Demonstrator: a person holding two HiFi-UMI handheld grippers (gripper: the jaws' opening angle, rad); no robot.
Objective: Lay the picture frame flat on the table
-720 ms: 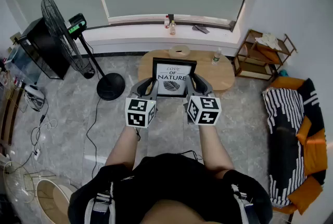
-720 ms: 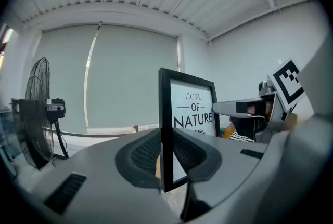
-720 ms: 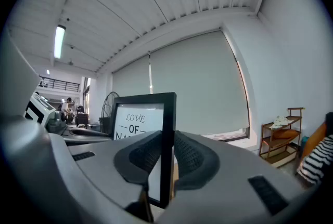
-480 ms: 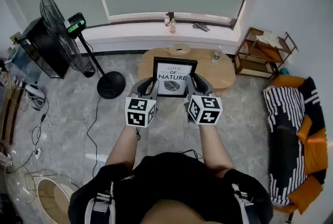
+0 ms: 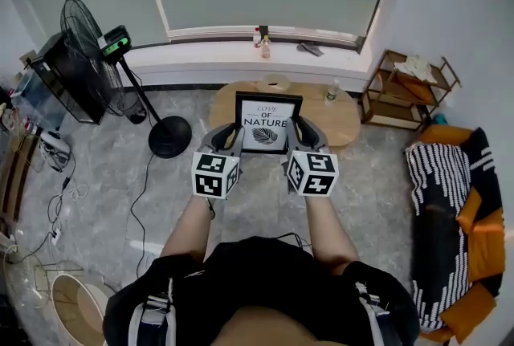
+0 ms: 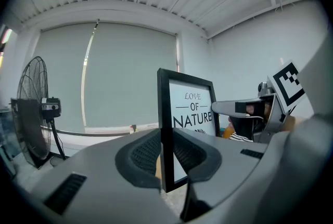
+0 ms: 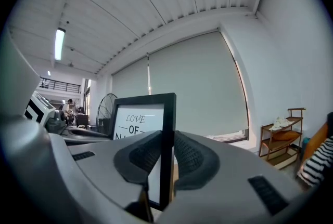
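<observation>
At the far oval wooden table (image 5: pixel 347 121), my left gripper (image 5: pixel 234 131) and right gripper (image 5: pixel 299 127) clamp the upright black picture frame (image 5: pixel 268 121), not yet flat.

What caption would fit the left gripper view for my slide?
Left gripper clamped on the left edge of the upright frame, with a fan behind.

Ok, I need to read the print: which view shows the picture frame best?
The head view: the whole picture frame faces the camera. The left gripper view shows it at an angle, with its bottom hidden; the right gripper view shows only the top words.
</observation>
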